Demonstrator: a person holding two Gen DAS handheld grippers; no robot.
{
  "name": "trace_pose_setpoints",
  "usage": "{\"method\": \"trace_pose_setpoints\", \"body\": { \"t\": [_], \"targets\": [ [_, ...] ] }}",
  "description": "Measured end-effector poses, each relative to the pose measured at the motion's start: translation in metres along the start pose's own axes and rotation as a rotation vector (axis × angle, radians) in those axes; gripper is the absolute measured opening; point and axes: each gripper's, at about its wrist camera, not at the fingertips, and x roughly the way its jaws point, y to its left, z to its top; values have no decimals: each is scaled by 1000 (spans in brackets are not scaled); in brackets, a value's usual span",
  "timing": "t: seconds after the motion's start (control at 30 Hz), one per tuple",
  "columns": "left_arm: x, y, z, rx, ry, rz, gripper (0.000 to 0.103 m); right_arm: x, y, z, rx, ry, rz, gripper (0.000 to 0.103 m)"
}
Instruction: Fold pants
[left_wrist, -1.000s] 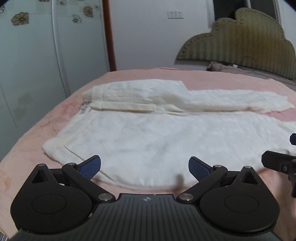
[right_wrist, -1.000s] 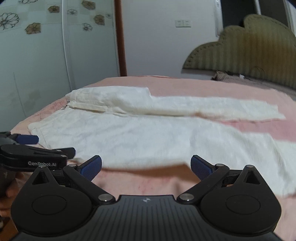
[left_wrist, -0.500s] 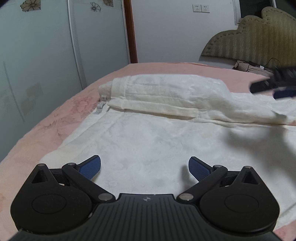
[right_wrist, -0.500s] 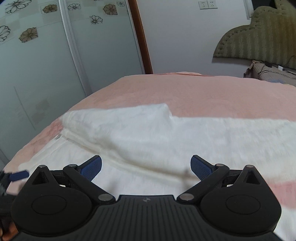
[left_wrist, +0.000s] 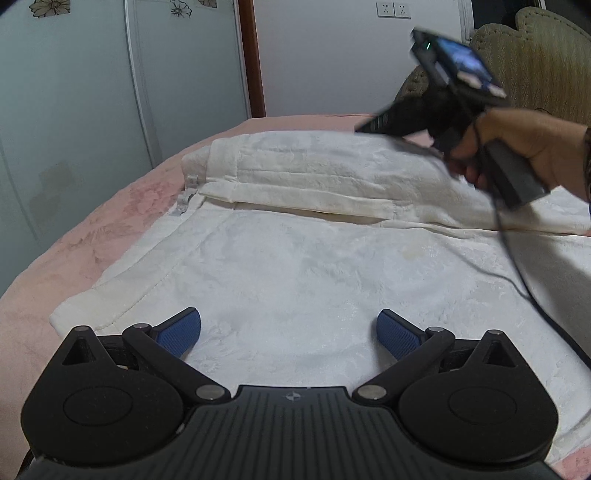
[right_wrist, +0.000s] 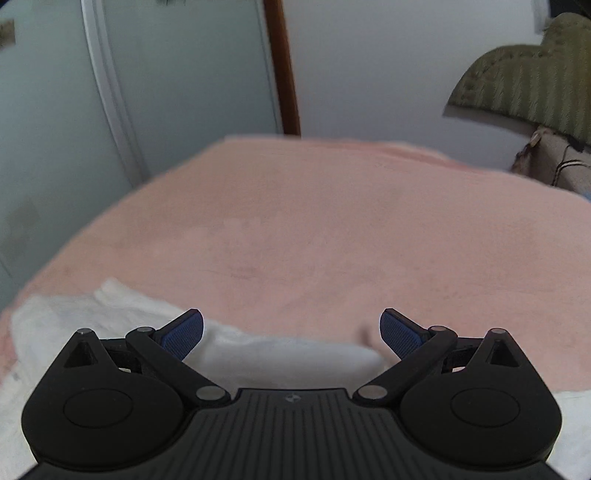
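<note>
White pants (left_wrist: 314, 266) lie flat on the pink bed (left_wrist: 92, 236), waistband at the left, the far leg (left_wrist: 332, 173) lying folded over along the far side. My left gripper (left_wrist: 289, 332) is open and empty, low over the near part of the pants. My right gripper (right_wrist: 291, 332) is open and empty over the far edge of the pants (right_wrist: 258, 350), with bare pink bed beyond. In the left wrist view the right gripper's body (left_wrist: 443, 107) hangs above the far leg, held by a hand.
Frosted sliding wardrobe doors (left_wrist: 92, 92) stand along the left side of the bed. A padded headboard (left_wrist: 535, 62) is at the far right. A cable (left_wrist: 517, 258) trails from the right gripper across the pants.
Both grippers have moved forward over the pants. The right one has travelled to the far edge and shows high in the left wrist view. Both stay open.
</note>
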Motion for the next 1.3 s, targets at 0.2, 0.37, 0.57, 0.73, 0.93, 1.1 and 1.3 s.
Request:
{"method": "trace_pose_setpoints", "body": {
  "t": [0.2,0.37,0.57,0.73,0.93,1.1,1.3],
  "targets": [
    [0,1,1,-4,0,-4,103,8,-2,-8,-123,71,78,103],
    [1,1,1,-4,0,-4,103,10,-8,-2,-206,82,157,95],
    [1,1,1,-6,0,-5,103,-21,15,-15,-301,35,179,11],
    [-4,12,2,-71,-29,-41,103,-66,59,-44,-530,-141,27,9],
    [-25,66,13,-360,-133,-114,102,-160,99,-114,-817,-370,-106,9],
    [-35,109,33,-627,-176,-374,102,-196,126,-179,-982,-428,-133,9],
    [-11,104,46,-735,-88,-466,102,-186,134,-221,-953,-376,-78,9]
  ]
}}
